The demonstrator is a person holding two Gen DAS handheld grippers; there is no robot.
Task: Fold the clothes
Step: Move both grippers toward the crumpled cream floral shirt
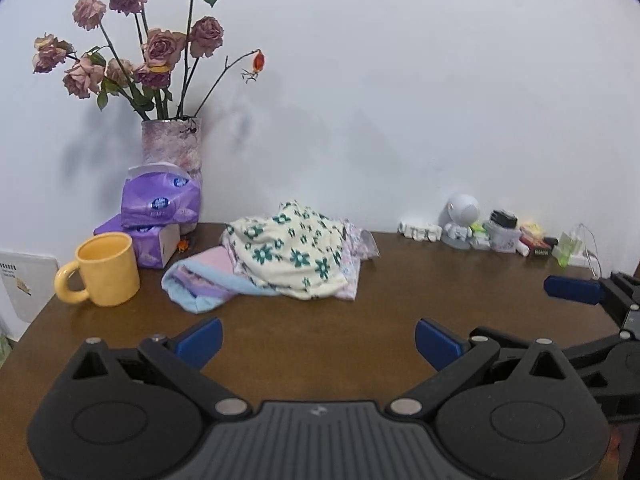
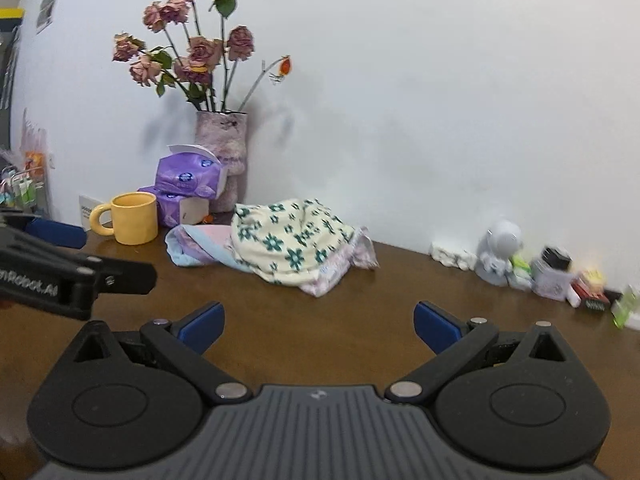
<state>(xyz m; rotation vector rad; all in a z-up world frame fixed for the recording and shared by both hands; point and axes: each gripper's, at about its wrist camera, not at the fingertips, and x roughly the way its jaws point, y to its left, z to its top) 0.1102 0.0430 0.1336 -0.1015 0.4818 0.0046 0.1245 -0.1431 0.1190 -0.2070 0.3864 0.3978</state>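
Ahead and to the left of the left gripper [image 1: 318, 340] stands a yellow mug [image 1: 106, 268] on the brown bench [image 1: 440, 288], with two purple tissue packs [image 1: 160, 206] stacked just behind it and a vase of dried roses [image 1: 172, 144] against the wall. The left gripper's blue-tipped fingers [image 1: 202, 340] are spread wide apart over bare bench, gripping nothing. Straight ahead of them, well apart from the tips, lies the heap of clothes [image 1: 296, 252]: a cream garment with green flowers crumpled on top of a pink and light blue piece [image 1: 200, 280]. Further right along the wall sits a row of small trinkets [image 1: 480, 232]. The right gripper [image 2: 318, 326] is likewise held with its fingers [image 2: 434, 326] wide apart and empty, the heap ahead and slightly left of them.
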